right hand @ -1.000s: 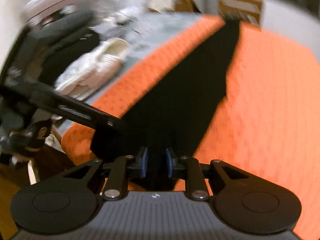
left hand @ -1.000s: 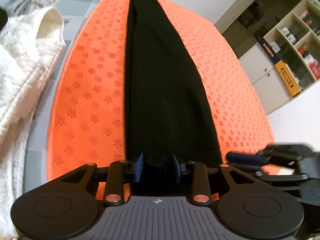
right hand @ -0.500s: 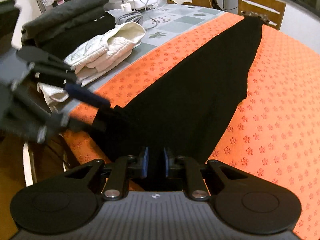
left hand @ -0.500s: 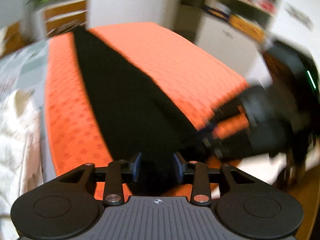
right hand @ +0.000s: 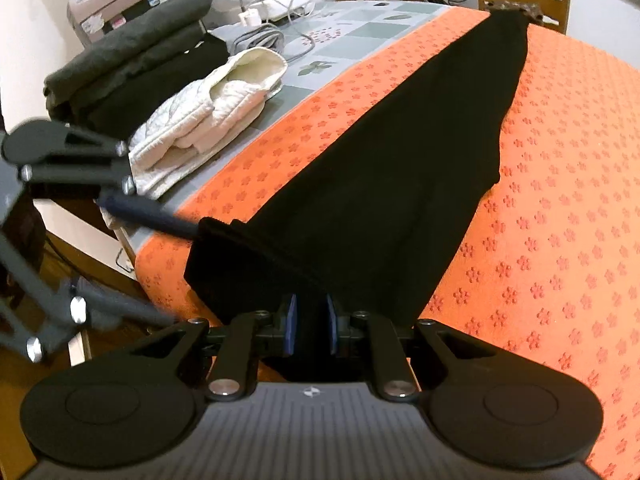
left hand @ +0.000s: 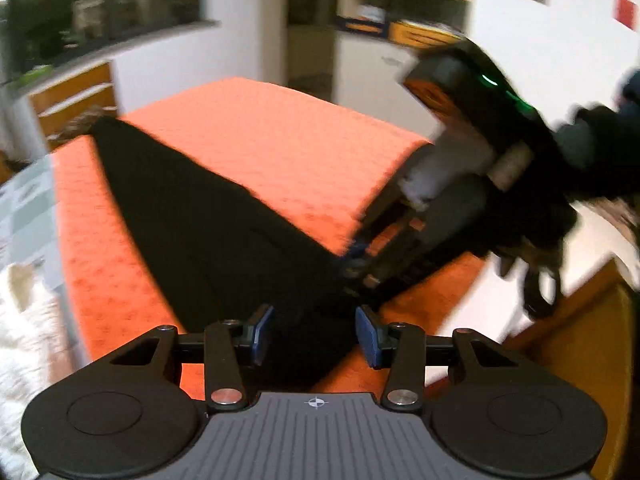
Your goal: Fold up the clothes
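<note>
- We're at the near end of the black garment (right hand: 404, 184), a long dark strip laid on the orange flowered mat (right hand: 560, 208) that covers the desk (right hand: 360, 28), running from our 6 o'clock away to about 1 o'clock in the right wrist view.
- The right tongs (right hand: 310, 328) are pinched narrow on the near hem, with black cloth filling the gap between the pads.
- The left tongs (left hand: 316, 334) stand about half apart; dark cloth lies between the blue pads, but we can't see them pressing on it, so we read this side as let go.
- Our judgement: this is a regrip at the hem, ahead of carrying the near end up toward 12 o'clock for the fold. Next, the left tongs need a fresh, firm bite on the corner beside the right pair.
- Against a second ago: the left pads were closer together then, and that view has swung, with the garment now slanting to 10 o'clock and the right-hand tool looming at 2 o'clock.
- The right pads have drawn slightly tighter.
- The white quilted garment (right hand: 208, 120) rests at 10 o'clock.
</note>
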The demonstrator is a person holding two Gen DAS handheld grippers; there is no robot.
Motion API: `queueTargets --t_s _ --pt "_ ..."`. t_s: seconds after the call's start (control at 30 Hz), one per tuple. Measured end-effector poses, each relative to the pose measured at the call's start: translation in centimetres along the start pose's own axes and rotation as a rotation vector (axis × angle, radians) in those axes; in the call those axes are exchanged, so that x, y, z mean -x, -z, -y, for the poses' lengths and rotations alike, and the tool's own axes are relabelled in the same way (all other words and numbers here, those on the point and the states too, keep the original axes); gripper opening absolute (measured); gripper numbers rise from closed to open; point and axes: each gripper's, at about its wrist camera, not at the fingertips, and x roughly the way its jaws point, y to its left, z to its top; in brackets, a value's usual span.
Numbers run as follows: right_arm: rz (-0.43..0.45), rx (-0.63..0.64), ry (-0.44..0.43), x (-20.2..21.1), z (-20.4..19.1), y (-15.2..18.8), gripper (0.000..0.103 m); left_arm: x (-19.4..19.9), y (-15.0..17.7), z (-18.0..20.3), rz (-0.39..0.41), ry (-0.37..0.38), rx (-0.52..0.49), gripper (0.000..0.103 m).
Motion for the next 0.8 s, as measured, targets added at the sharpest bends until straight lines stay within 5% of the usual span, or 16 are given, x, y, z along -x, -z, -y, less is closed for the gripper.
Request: queueTargets --t_s 0.23,0.3,0.4,0.67,0.8 --pt "0.005 0.061 -0.007 0.4 -0.3 0.1 0.022 -3.3 1.0 -0.9 -0.124 -0.051 -0.079 0.047" --pt "0.003 0.133 -0.018 0.6 -1.1 0.3 0.041 -3.5 0.7 -1.0 -0.125 -0.042 -0.072 0.048" --pt "-0.010 0.280 -0.007 0.6 -2.7 0.9 0.053 -3.7 0.6 -0.9 -0.123 -0.037 -0.069 0.048" --pt "-0.035 0.701 0.105 -0.2 -6.1 3.1 0.053 -4.2 0.2 -2.6 -0.101 0.034 0.055 0.049" --pt "-0.048 0.671 0.080 0.2 -5.3 2.0 0.043 -4.0 0.0 -1.4 -0.100 0.012 -0.023 0.053"
